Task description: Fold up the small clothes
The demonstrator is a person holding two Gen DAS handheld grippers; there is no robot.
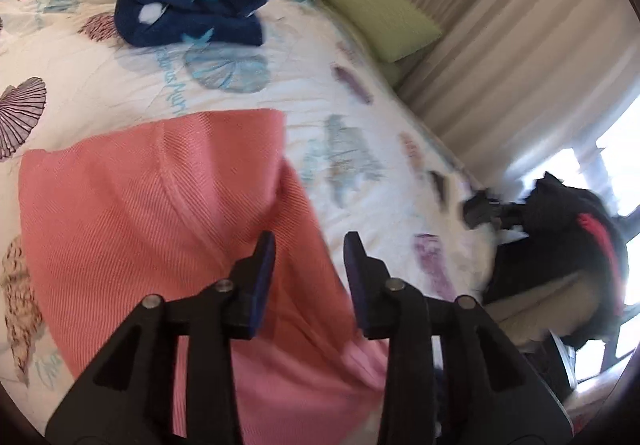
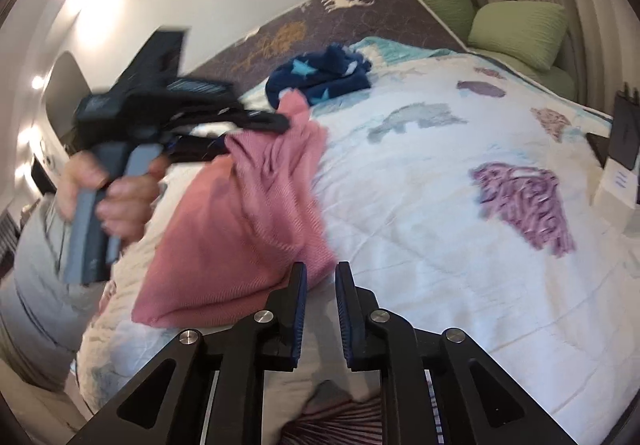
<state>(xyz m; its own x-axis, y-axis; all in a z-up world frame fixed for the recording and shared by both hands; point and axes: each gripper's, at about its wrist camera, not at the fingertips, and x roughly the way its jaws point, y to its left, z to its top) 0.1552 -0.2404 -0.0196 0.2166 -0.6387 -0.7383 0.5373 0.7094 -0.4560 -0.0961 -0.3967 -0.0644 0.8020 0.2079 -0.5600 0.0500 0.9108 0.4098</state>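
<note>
A pink knit garment (image 1: 160, 213) lies on the white patterned bedspread (image 1: 320, 93). In the left wrist view my left gripper (image 1: 310, 249) hovers open above the garment's right part, nothing between its jaws. In the right wrist view the left gripper (image 2: 276, 123) sits at the garment's (image 2: 248, 221) raised top edge; whether it touches the cloth is blurred. My right gripper (image 2: 321, 273) is open with a narrow gap, empty, just off the garment's lower right corner. It also shows at the bed's right edge in the left wrist view (image 1: 476, 211).
A dark blue star-print garment (image 1: 188, 1) lies bunched at the far side of the bed (image 2: 320, 79). Green pillows (image 1: 380, 17) and curtains (image 1: 520, 45) stand beyond the bed's edge. A dark device on a white box (image 2: 624, 149) is at the right.
</note>
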